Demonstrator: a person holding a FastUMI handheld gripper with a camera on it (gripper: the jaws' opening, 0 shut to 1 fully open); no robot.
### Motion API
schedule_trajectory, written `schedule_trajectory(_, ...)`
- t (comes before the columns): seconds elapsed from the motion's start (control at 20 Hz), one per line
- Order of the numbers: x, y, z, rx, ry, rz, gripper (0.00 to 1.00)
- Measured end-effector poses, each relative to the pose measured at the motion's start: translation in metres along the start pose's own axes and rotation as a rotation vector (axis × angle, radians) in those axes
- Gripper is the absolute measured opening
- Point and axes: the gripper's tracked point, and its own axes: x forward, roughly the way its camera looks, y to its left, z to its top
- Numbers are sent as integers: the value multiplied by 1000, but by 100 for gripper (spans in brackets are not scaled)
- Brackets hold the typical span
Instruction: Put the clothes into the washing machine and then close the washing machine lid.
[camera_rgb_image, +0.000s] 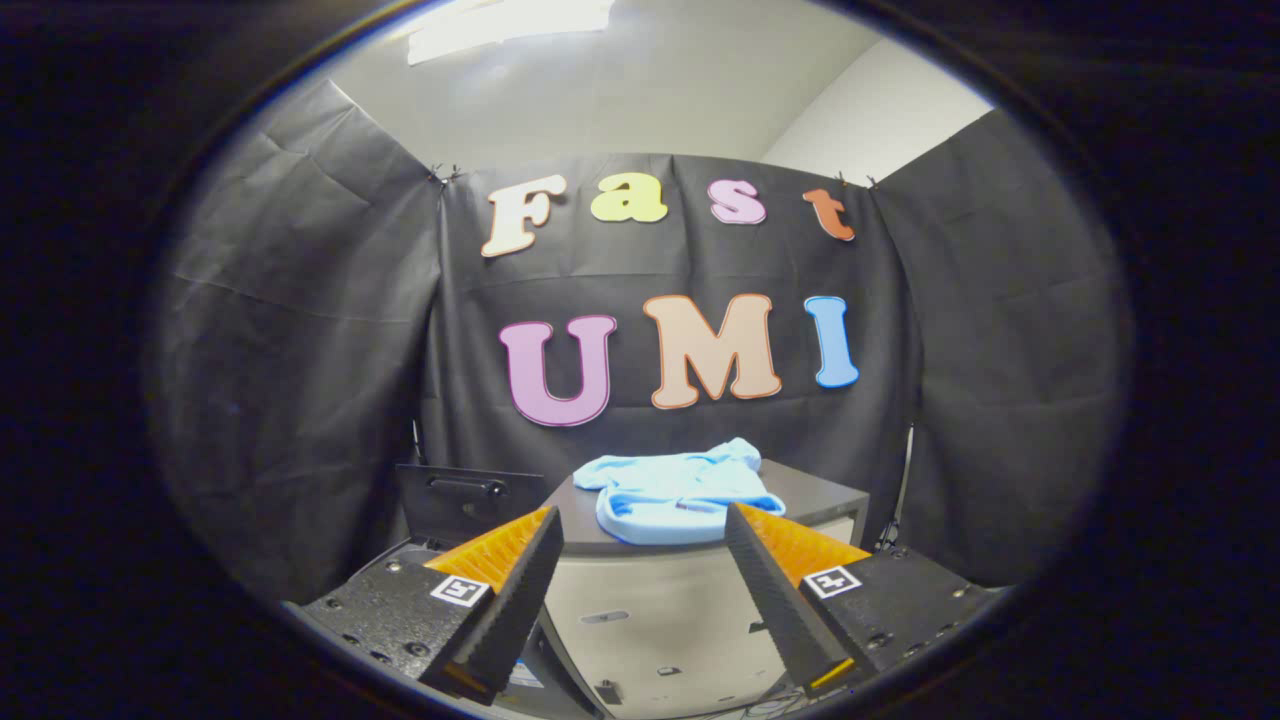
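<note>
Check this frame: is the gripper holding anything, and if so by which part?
Nothing is held. The gripper is open, fingers apart, with the light blue garment lying beyond them on the dark top.

The gripper (640, 525) is held level, pointing straight forward. Its two fingers (510, 600) are spread wide apart, with clear space between them and nothing held. Each finger narrows toward its tip and has a ribbed inner face turned toward the gap. The two fingers angle slightly inward, so the tips stand closer together than the bases. Behind each finger sits a flat block with screws and a small square marker on top. Neither finger touches anything.
</note>
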Motion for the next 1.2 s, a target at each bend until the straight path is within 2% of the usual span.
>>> schedule_trajectory(0.2, 70, 0, 4, -103, 115, 15, 97)
schedule_trajectory(0.3, 106, 10, -2, -107, 173, 32, 98)
schedule_trajectory(0.35, 125, 8, -6, -118, 211, 2, 98)
schedule_trajectory(0.45, 151, -25, -17, -186, 298, -153, 98)
schedule_trajectory(0.6, 190, -13, -39, -124, 384, -117, 97)
schedule_trajectory(0.85, 218, -35, -90, -115, 573, -210, 97)
schedule_trajectory(1.0, 220, -39, -116, -87, 696, -226, 98)
schedule_trajectory(1.2, 218, -37, -124, 19, 747, -212, 96)
